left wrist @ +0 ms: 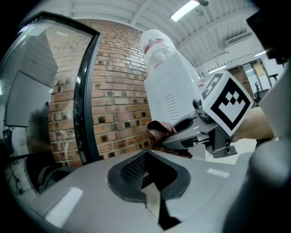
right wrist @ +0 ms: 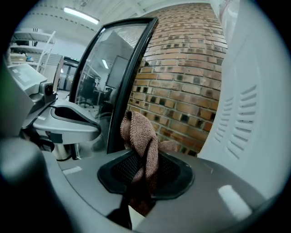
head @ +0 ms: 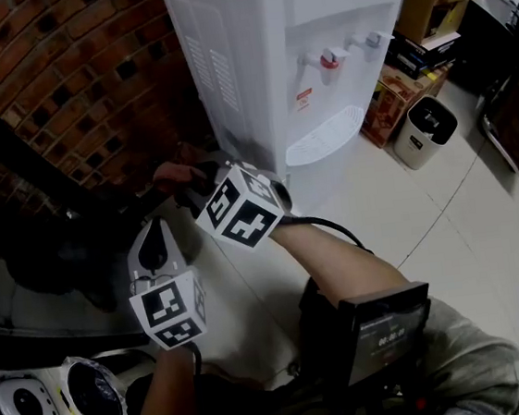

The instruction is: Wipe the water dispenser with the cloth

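Pale floor tiles (head: 408, 204) lay open on the tap side, with free room there as far as a small bin (head: 426, 130) and some cartons (head: 395, 93). Nearest, the left gripper (left wrist: 148, 170) was held low with its jaws drawn together and nothing between them. Just ahead of it, the right gripper (right wrist: 143, 170) was clamped on the brown cloth (right wrist: 138, 136) — a twisted strip whose long axis ran up out of the jaws, its top folded over and a short tail hanging below the pads. The cloth was carried low beside the vented side panel of the water dispenser (head: 261, 53); whether it touched the panel could not be told. The dispenser stood upright, long axis vertical, its taps turned toward the open floor. Its vented side was hemmed in by a brick wall (head: 67, 75) and a dark-framed glass panel (right wrist: 113, 77) — only a narrow gap was left there.
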Demonstrator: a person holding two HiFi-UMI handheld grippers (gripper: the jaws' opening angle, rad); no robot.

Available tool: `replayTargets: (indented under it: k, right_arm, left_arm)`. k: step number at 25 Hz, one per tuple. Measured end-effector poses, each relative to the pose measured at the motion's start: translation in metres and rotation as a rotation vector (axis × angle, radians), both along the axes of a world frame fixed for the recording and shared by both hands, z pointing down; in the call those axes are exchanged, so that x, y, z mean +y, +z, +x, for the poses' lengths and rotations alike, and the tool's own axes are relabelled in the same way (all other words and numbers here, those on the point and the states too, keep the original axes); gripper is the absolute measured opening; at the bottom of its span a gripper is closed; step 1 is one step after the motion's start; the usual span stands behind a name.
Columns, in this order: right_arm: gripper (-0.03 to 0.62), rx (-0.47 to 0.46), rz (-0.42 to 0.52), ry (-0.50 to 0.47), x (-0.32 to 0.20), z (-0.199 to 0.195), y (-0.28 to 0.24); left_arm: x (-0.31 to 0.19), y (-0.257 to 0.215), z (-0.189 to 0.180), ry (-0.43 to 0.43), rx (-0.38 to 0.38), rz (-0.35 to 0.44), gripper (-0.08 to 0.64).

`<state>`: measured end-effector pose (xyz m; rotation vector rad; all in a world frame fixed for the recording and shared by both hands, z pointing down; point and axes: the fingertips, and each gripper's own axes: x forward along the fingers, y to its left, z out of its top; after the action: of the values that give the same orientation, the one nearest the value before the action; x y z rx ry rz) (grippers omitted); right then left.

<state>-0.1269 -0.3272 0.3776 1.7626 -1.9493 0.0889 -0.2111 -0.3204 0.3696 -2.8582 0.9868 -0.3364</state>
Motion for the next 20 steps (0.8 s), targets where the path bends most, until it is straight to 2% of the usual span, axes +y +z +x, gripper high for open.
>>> replayTargets:
  k: [5,8,10,12,15,17,20]
  right_arm:
    - [0.114,0.002,0.025,-0.008,0.003,0.003,-0.004]
    - [0.112,0.011,0.032,0.002,0.009,0.011,-0.003]
    - [0.112,-0.005,0.045,0.014,0.012,0.013,-0.007]
    - [0.112,-0.013,0.072,0.035,0.013,0.014,-0.014]
    - [0.112,0.003,0.099,0.095,0.018,0.023,-0.015]
    - [0.112,0.024,0.105,0.121,0.019,0.029,-0.014]
    - [0.113,0.088,0.124,0.157,0.019,0.043,-0.024]
  left_arm:
    - [0.005,0.0,0.005,0.0,-0.027,0.004,0.0]
    - [0.009,-0.018,0.019,0.028,-0.026,0.036,0.0]
    - [0.009,-0.036,0.027,0.046,-0.009,0.08,0.0]
    - [0.003,-0.041,0.029,0.048,0.009,0.092,0.0]
    - [-0.01,-0.027,0.033,0.037,0.024,0.044,0.0]
    - [-0.016,-0.033,0.04,0.036,0.062,0.032,0.0]
    - [-0.019,-0.061,0.052,0.054,0.106,0.111,0.0]
